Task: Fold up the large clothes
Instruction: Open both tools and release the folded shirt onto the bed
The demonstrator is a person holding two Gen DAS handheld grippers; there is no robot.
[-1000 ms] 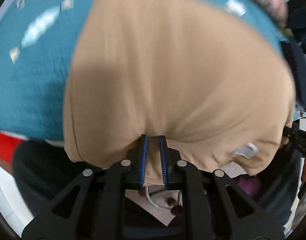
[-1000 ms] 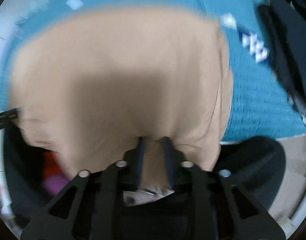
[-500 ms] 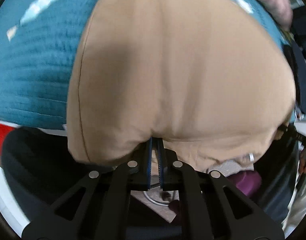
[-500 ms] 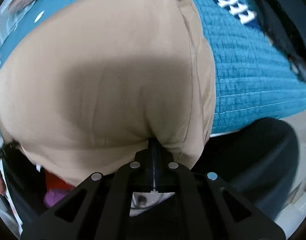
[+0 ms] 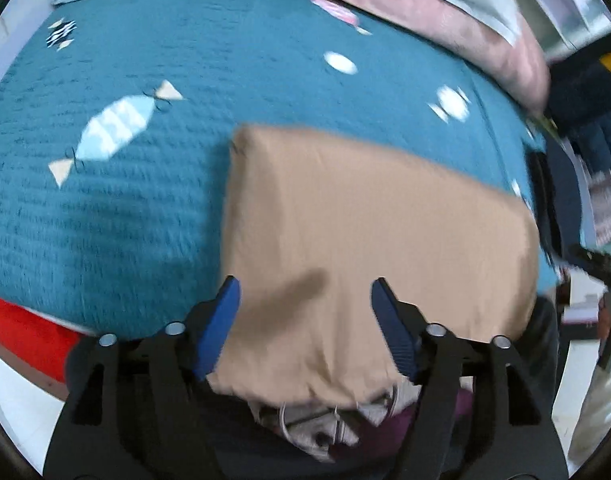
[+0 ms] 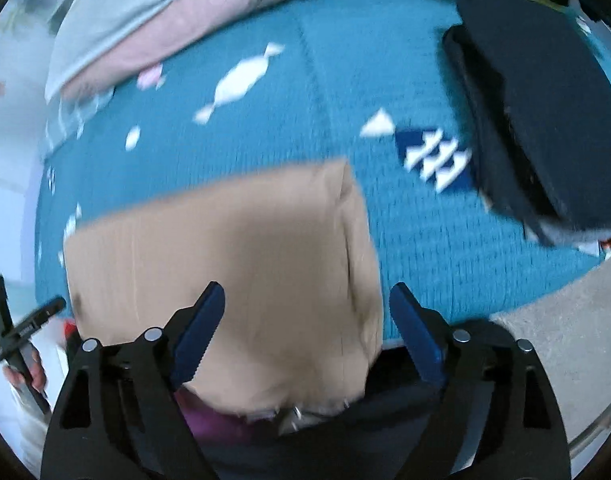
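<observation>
- Both tongs stand wide apart with nothing between the blue pads: the left gripper [image 5: 305, 300] and the right gripper [image 6: 305, 304] each hang above the near edge of the tan garment [image 5: 365, 248], gripping no cloth.
- That garment lies as a folded block on the teal bedspread [image 5: 125, 200], its near edge drooping past the bed's near side over a dark, cluttered patch below.
- Main risk, as I judge it: the overhanging part may drag the fold off the bed, since neither tool pins it.
- A closing pad could catch only the top layer and peel the fold open when lifted.
- Both views are smeared by motion, so I cannot tell whether the layers lie square; the right seam in the right wrist view looks slightly puckered, which could spread into a crooked next fold.
- A dark folded item [image 6: 545, 100] sits far right, well apart from the tan block, so a careless sweep toward it is the only way they would tangle.
- Pink bedding [image 5: 445, 20] along the far side limits pushing the block further away.
</observation>
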